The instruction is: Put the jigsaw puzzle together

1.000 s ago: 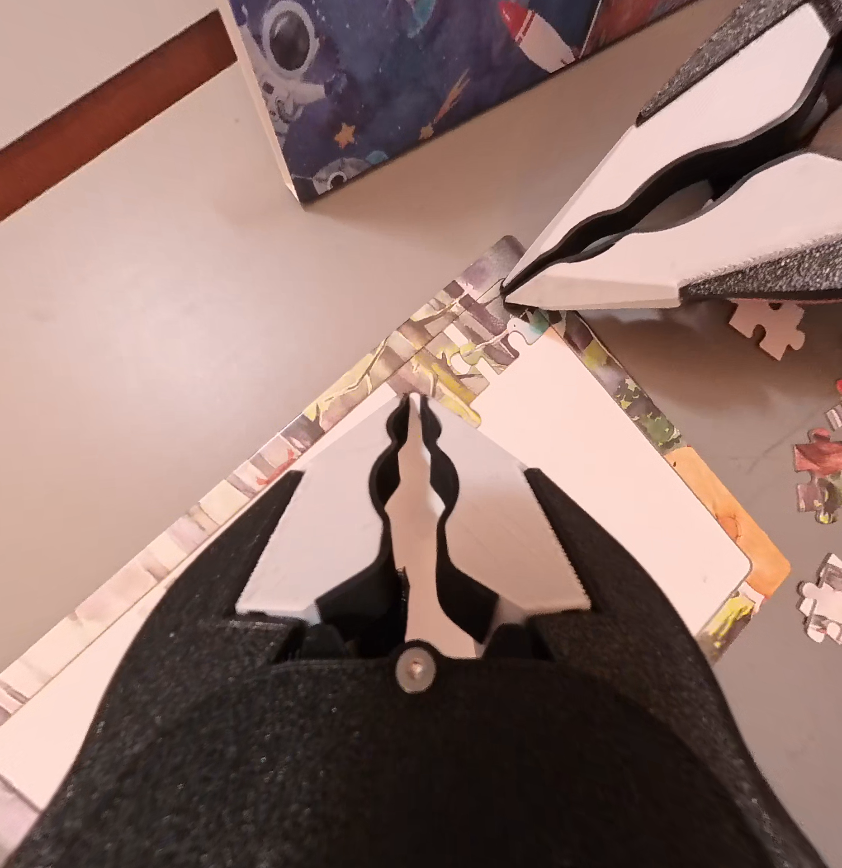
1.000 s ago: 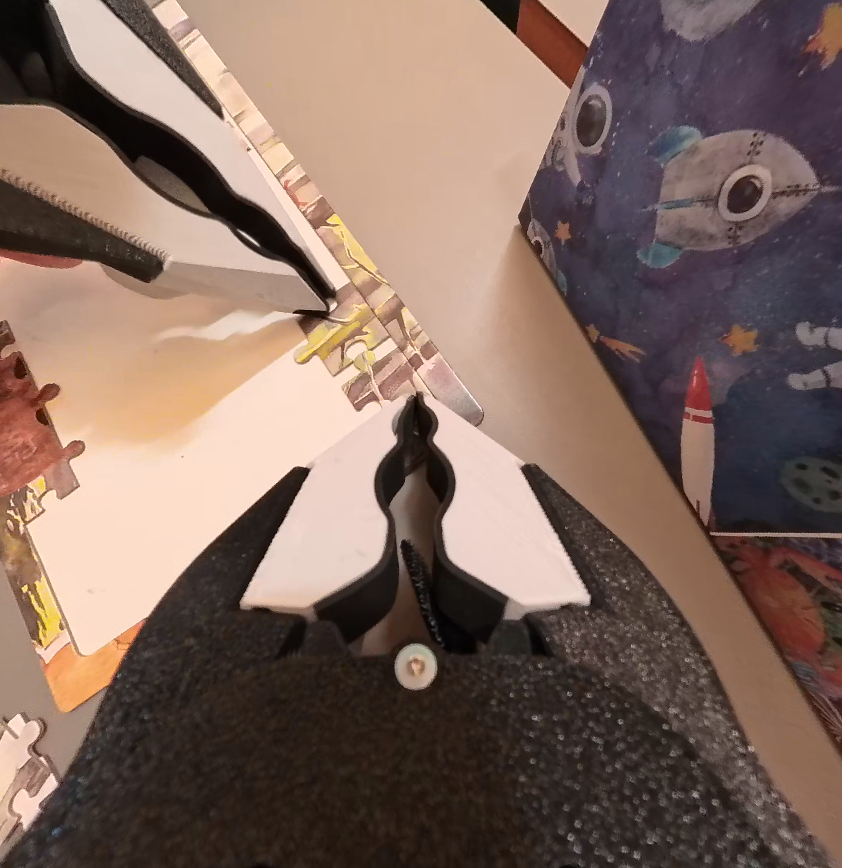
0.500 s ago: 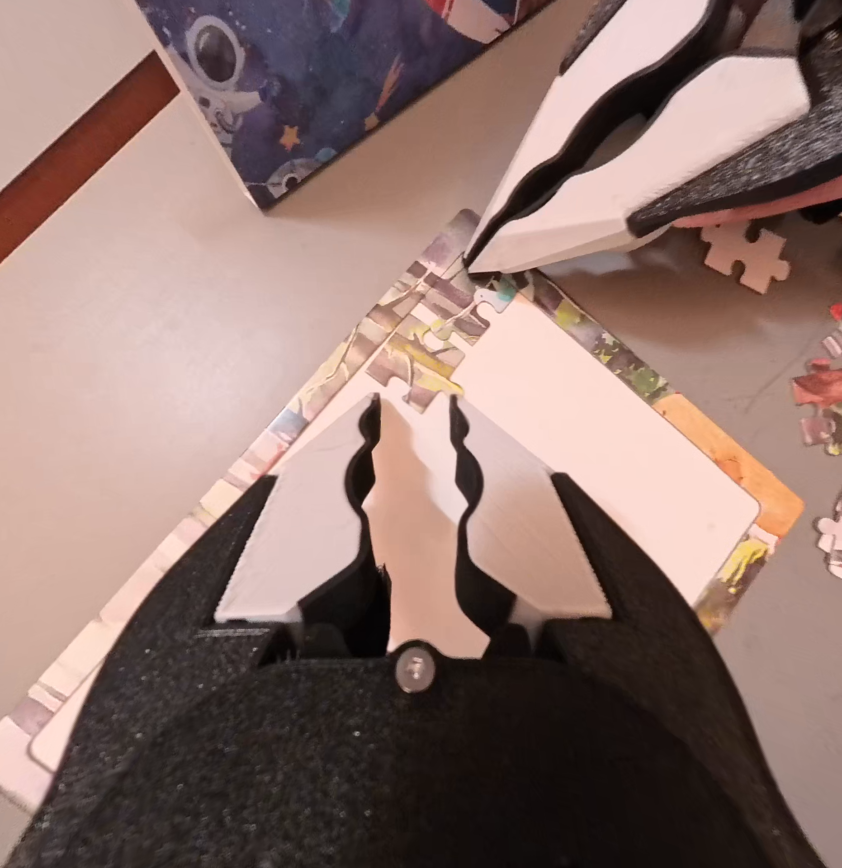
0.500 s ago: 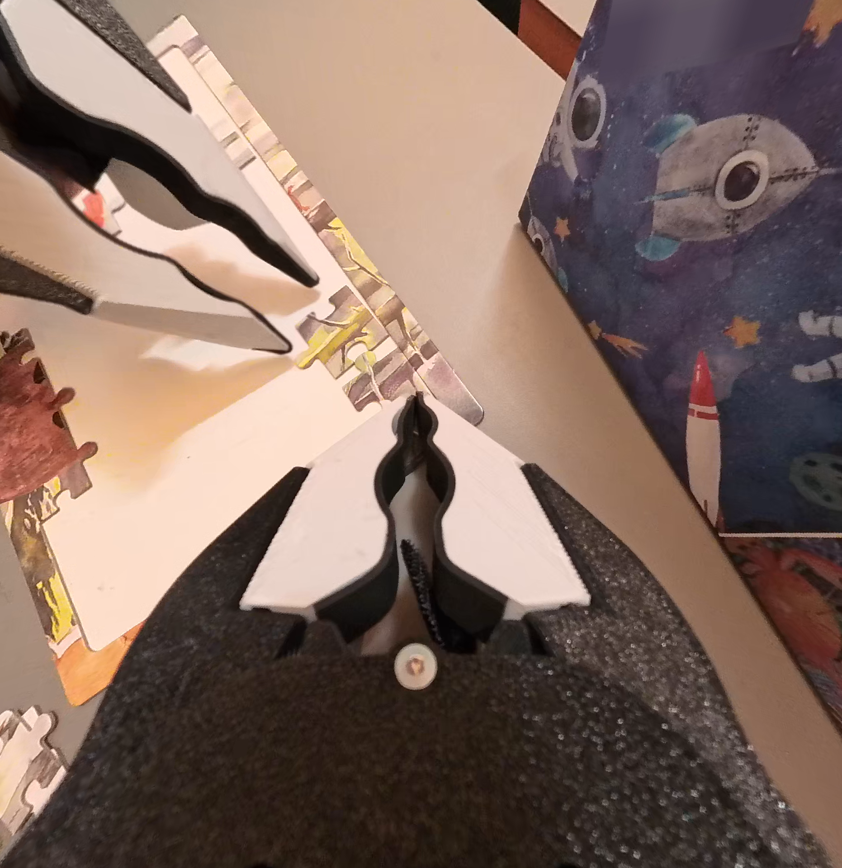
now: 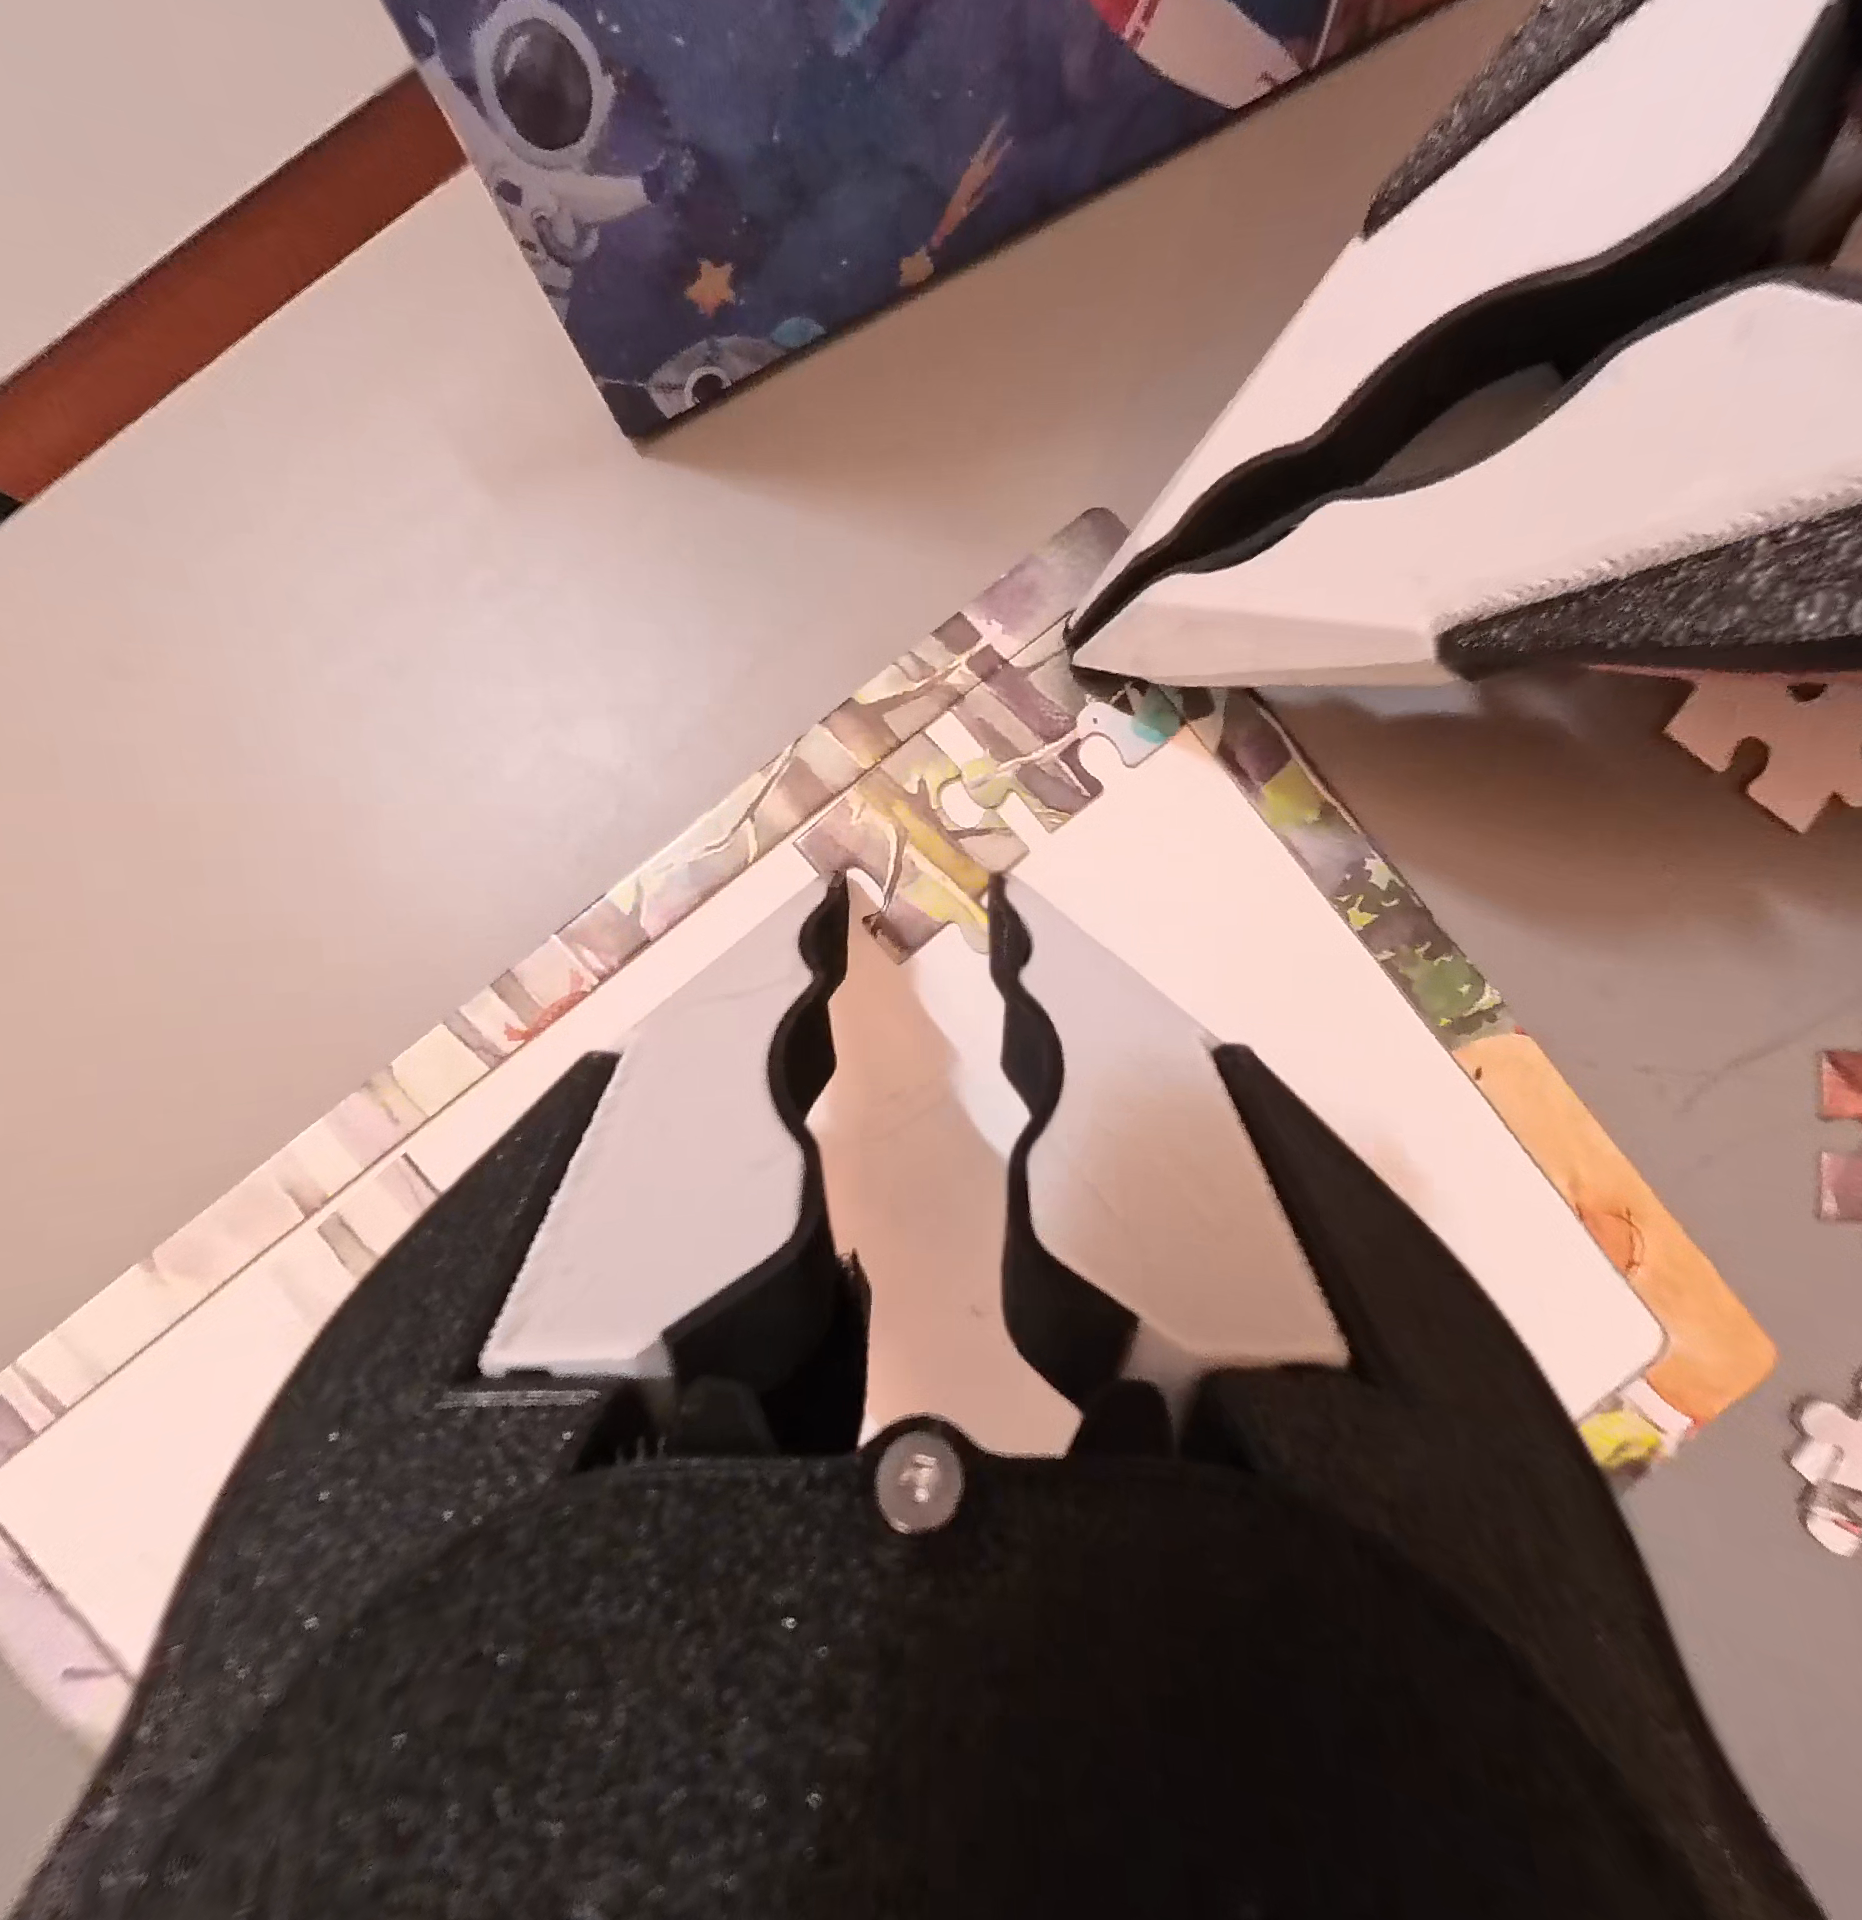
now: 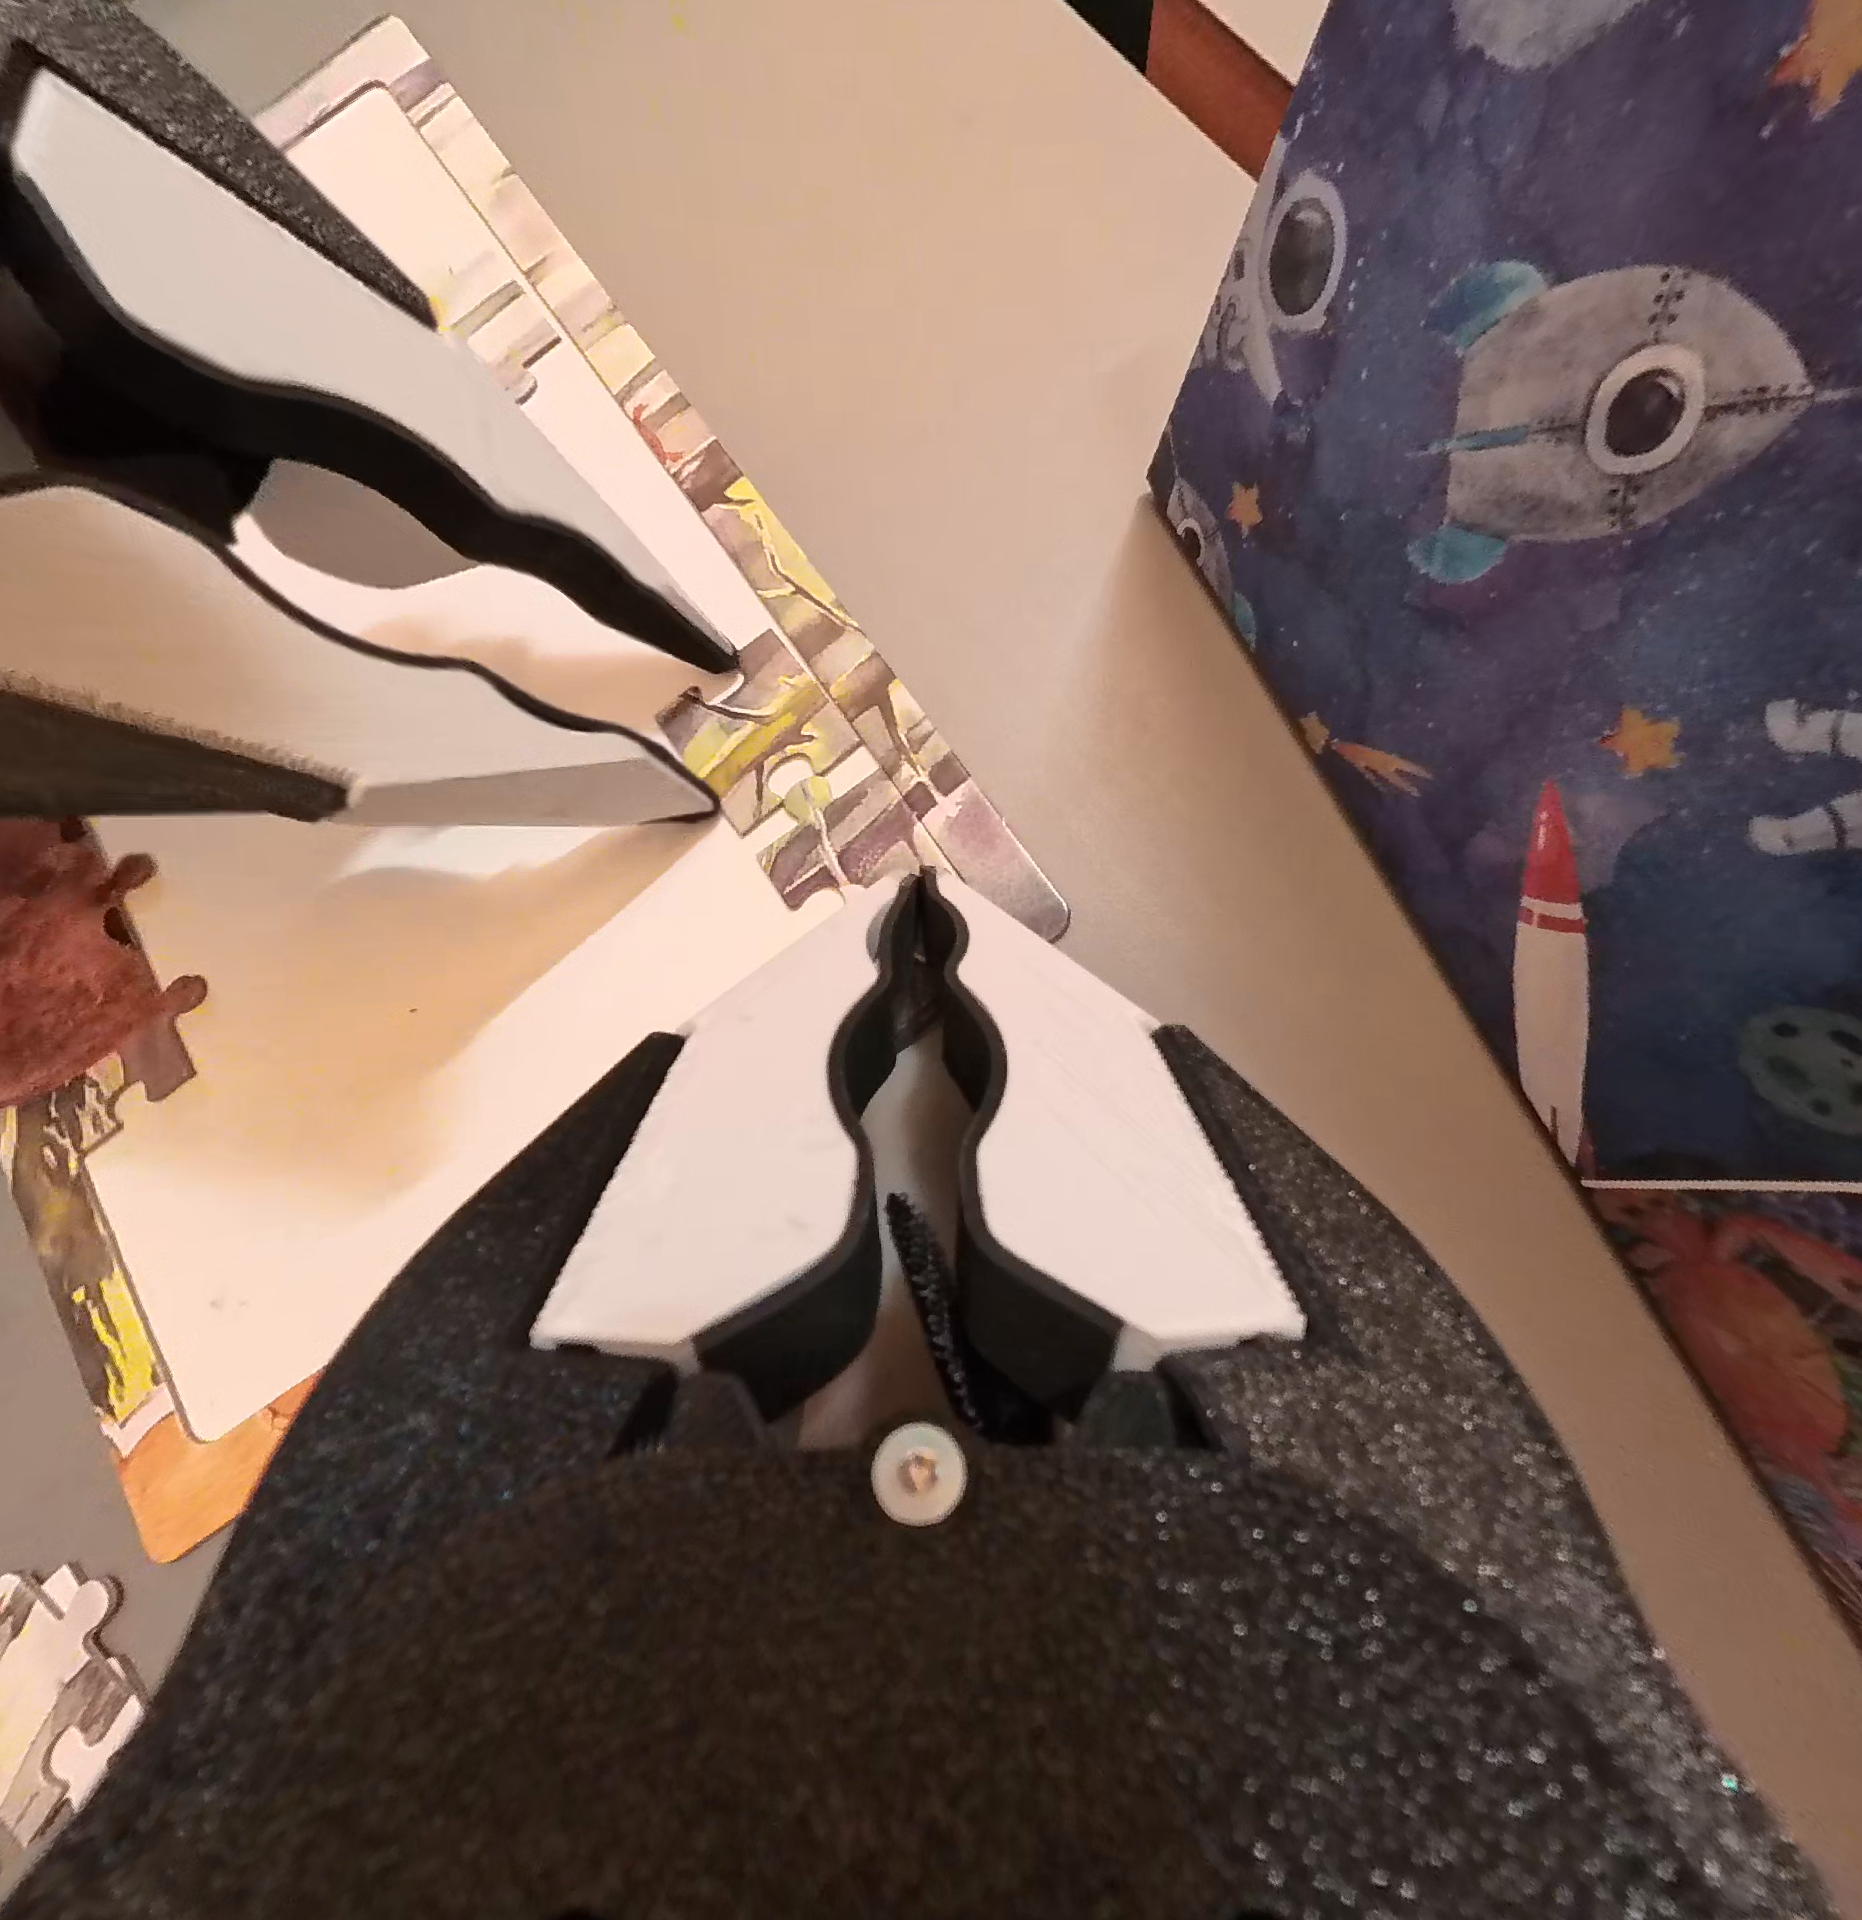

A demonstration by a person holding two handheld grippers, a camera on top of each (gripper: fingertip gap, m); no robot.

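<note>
At frame centre, the left hand-held gripper [image 5: 911, 894] gapes empty over the joined puzzle pieces [image 5: 948, 831] in the puzzle tray [image 5: 1270, 1091] corner, while the right hand-held gripper [image 6: 922, 888], closed, seemingly presses there.
</note>
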